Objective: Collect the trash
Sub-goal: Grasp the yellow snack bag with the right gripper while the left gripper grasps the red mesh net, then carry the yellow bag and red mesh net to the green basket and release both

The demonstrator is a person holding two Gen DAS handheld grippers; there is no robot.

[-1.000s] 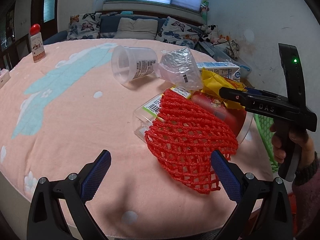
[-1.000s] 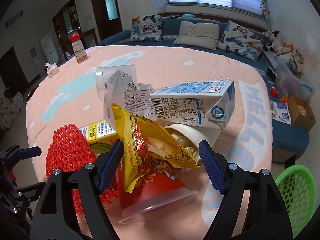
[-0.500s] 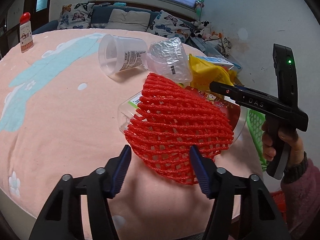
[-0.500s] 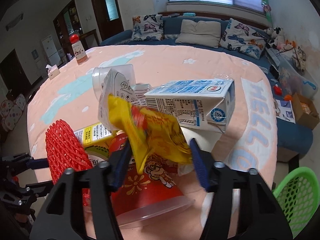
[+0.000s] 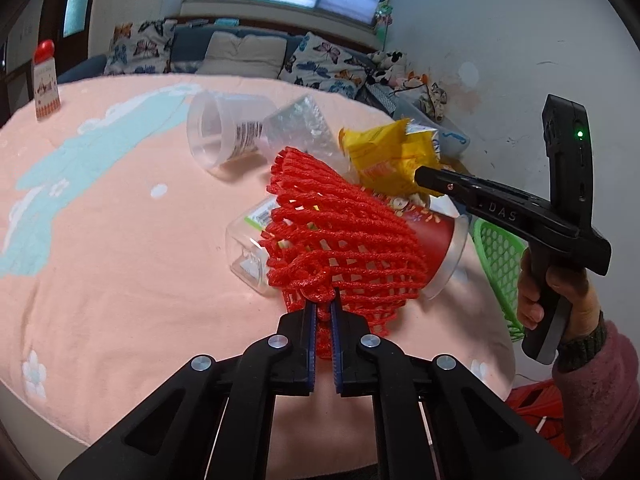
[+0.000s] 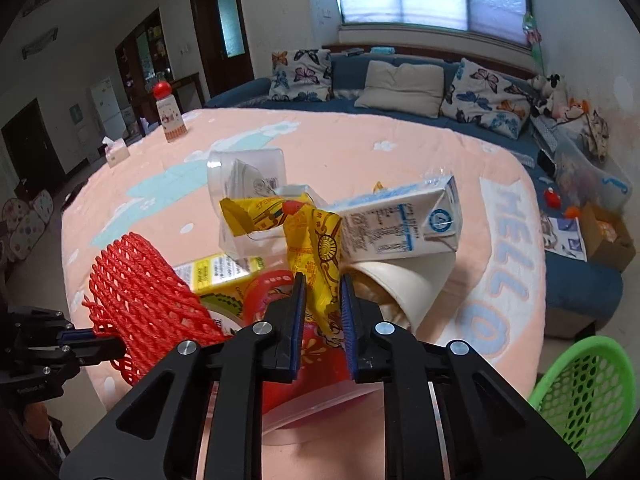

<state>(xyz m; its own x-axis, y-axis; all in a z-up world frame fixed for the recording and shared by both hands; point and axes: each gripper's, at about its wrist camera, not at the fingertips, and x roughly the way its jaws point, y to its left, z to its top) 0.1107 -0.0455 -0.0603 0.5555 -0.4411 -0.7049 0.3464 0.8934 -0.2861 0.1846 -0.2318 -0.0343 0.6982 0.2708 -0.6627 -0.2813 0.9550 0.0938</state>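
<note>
My left gripper is shut on a red foam net sleeve, pinching its near edge; the net also shows in the right wrist view. My right gripper is shut on a yellow snack wrapper, lifted above the pile; it shows in the left wrist view too. Under them lie a red paper cup, a clear plastic cup, a blue-white milk carton, a crumpled clear bag and a white bowl.
The trash lies on a pink cloth-covered table. A green mesh basket stands beyond the table's right edge. A red-capped bottle and a tissue box stand at the far left. A sofa with cushions is behind.
Both grippers have closed: the left one on the red net, the right one on the yellow wrapper. The wrapper has risen off the red cup and the net has bunched up.
</note>
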